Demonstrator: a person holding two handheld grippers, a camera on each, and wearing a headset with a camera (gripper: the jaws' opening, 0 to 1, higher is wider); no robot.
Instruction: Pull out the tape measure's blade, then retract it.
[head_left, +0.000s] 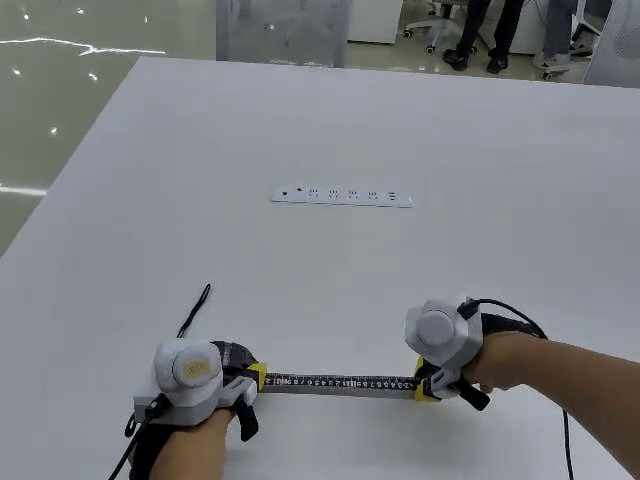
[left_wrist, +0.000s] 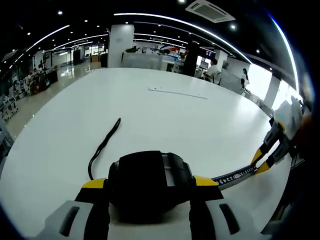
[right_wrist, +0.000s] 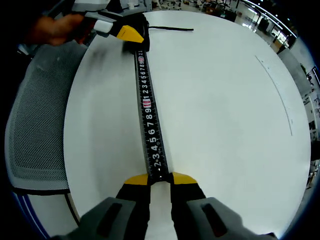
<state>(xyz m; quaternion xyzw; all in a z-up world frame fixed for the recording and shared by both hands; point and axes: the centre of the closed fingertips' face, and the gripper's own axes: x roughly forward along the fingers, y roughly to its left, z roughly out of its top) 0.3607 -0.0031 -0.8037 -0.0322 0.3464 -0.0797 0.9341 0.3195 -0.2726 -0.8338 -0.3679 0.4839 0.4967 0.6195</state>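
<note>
The left gripper (head_left: 250, 383) is clenched on the tape measure case (left_wrist: 150, 175). Its two yellow-tipped jaws press the black body from either side at the near left of the table (head_left: 400, 120). The right gripper (right_wrist: 160, 178) grasps the free end of the blade (right_wrist: 147, 110), with its yellow tips pinched together on the strip just past the lowest numbers. The blade is drawn out straight between the two grippers, printed face up and low over the tabletop; whether it touches the surface I cannot tell. In the head view it runs left to right along the near edge, from the case to the right gripper's jaws. A thin black cord (left_wrist: 105, 142) trails from beside the case across the table, away from the person. Farther out, near the middle of the table and well apart from the tape, a flat white power strip (head_left: 340, 195) lies crosswise. In the right gripper view a grey mesh chair (right_wrist: 35, 125) sits just off the table's edge.
</note>
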